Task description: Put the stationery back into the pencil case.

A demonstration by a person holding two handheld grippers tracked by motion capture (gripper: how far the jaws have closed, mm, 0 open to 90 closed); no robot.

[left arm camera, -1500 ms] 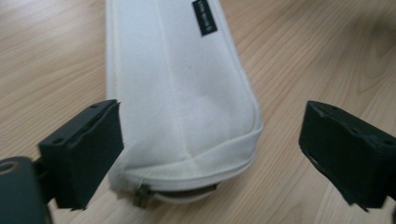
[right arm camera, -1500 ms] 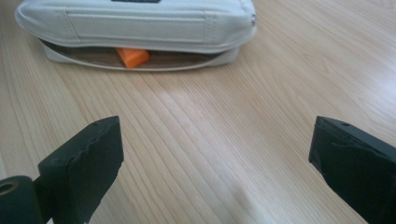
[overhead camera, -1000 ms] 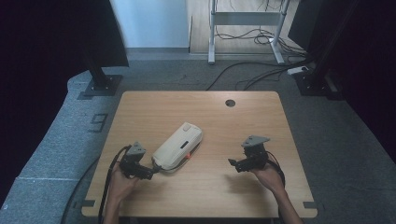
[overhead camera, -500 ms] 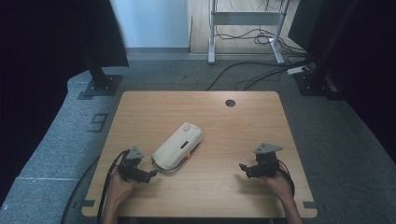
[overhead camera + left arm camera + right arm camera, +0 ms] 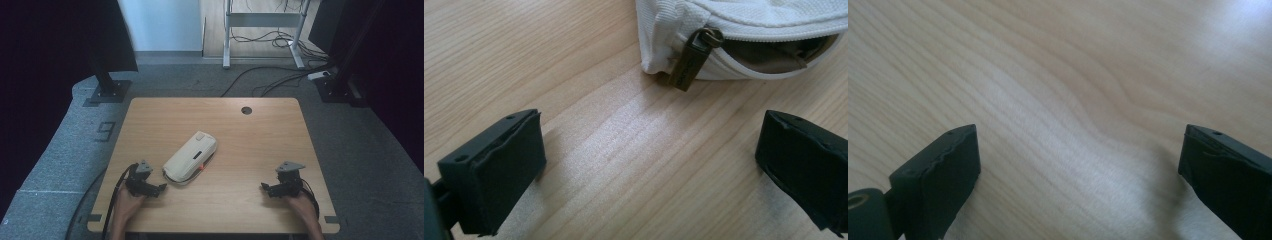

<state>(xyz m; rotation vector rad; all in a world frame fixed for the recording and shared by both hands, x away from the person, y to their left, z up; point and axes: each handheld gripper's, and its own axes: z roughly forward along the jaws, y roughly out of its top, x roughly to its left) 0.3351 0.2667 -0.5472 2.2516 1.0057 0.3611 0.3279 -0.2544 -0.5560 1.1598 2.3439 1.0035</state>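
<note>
A: Nearest the bottom edge of the high view, two forearms coming in; left hand-held gripper (image 5: 161,188) low on the wooden worktop (image 5: 260,140), jaws set wide apart, nothing between them; bare wood in the gap in the left gripper view (image 5: 649,165).

B: And on the other side?

A: Right hand-held gripper (image 5: 263,187) near the right front corner, well apart from the left one; jaws likewise spread wide and empty (image 5: 1078,170); plain wood grain between and beyond them in the right gripper view; grey three-cornered plate on top; cable trailing back toward the arm.

B: Next out from the left one?

A: White zip pouch (image 5: 190,157), lying flat and slantwise near the middle of the worktop; near end just beside the tips of the left hand-held gripper, apart from them, not touching; from the left gripper view, its corner (image 5: 744,35) just ahead of the jaws; dark metal zip pull (image 5: 690,60) hanging down over that corner; zip partly undone there, dark lining visible in the slit; small red spot on its right edge in the high view, too small to tell.

B: Farther still?

A: Round cable hole (image 5: 246,110) near the far edge of the worktop; past that, grey carpet, black stand feet left and right, loose cables around the legs of a metal frame.
</note>
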